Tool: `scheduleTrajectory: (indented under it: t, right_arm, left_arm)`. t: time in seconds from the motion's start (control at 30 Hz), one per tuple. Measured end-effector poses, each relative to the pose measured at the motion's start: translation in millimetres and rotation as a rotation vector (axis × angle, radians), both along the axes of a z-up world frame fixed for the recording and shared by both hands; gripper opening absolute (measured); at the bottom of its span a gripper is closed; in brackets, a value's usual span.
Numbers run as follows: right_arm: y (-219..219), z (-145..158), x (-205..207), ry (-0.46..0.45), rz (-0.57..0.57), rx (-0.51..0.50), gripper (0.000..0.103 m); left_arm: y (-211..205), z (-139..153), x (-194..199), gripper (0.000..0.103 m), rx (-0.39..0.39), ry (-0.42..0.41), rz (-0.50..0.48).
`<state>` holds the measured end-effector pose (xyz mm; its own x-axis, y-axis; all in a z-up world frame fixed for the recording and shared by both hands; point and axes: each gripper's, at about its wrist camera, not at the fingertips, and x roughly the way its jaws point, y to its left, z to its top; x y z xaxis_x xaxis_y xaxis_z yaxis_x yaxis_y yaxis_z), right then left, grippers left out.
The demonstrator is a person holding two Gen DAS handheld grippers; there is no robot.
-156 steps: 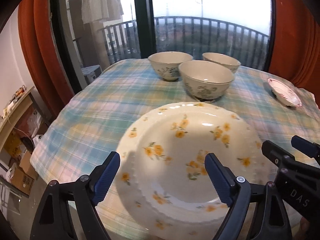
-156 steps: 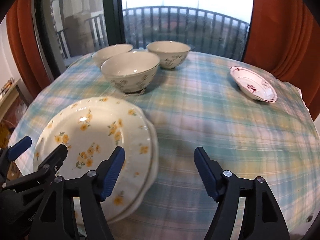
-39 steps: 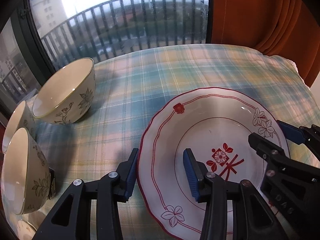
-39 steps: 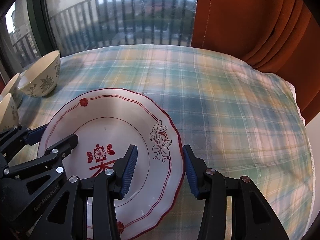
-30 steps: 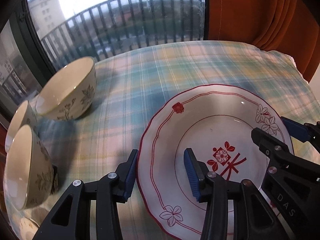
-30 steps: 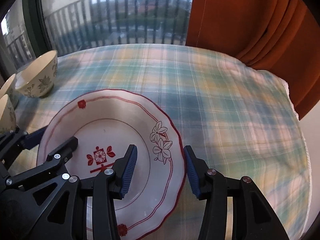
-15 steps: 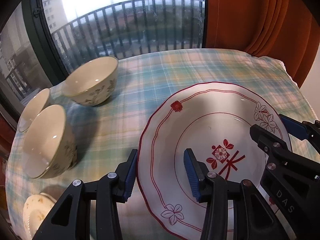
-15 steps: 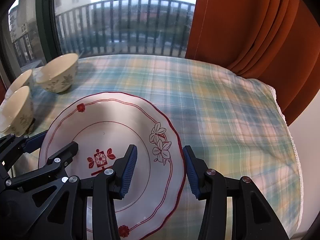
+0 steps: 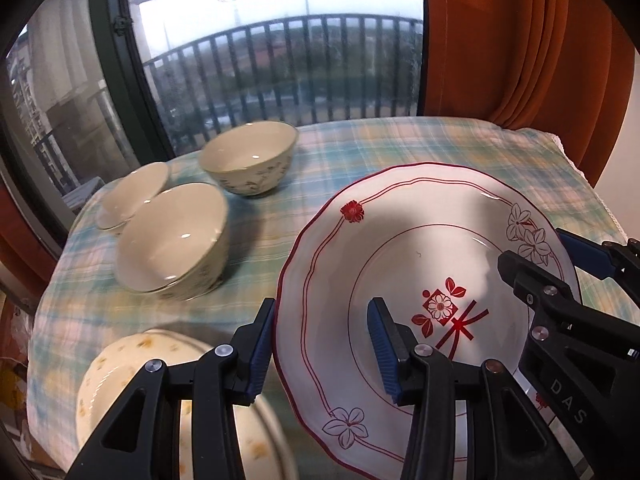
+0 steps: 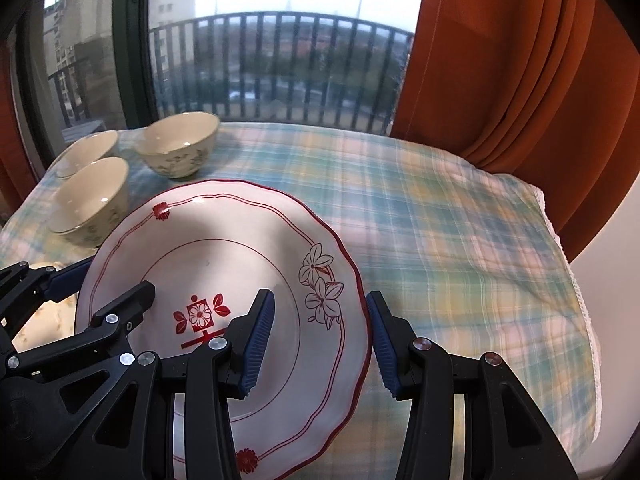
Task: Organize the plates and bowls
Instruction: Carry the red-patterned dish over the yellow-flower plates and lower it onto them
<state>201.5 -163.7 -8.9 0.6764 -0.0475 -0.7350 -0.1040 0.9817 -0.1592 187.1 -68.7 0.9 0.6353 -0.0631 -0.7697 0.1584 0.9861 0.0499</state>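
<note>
The three cream bowls [image 9: 172, 236] on the plaid tablecloth [image 10: 440, 220] stand empty, and nothing lies in the red-patterned plate [image 9: 420, 280] either. I carry that plate above the table, my left gripper [image 9: 324, 344] clamped on its left rim, my right gripper [image 10: 320, 336] on its right rim. Below its left edge sits the yellow-flowered plate [image 9: 132, 364]. My right gripper's arm reads "DAS"

red-patterned plate [image 9: 420, 264]: held tilted above cloth | three cream bowls [image 9: 176, 236]: upright, clustered | yellow-flowered plates [image 9: 132, 376]: stacked
</note>
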Motion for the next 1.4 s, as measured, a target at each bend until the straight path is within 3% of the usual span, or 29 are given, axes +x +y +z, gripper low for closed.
scheduleTrajectory:
  t: [0.6, 0.97, 1.4]
  right_arm:
    - [86, 9, -53, -0.027, 0.114, -0.007, 0.051]
    - [147, -16, -57, 0.037, 0.198, -0.010, 0.051]
    - [185, -39, -57, 0.099, 0.238, -0.023, 0.051]
  left_arm:
    - [86, 6, -56, 0.045, -0.013, -0.037, 0.094]
    - [146, -10, -75, 0.045, -0.020, -0.022, 0.187]
    - [174, -32, -74, 0.045, 0.008, 0.011, 0.229]
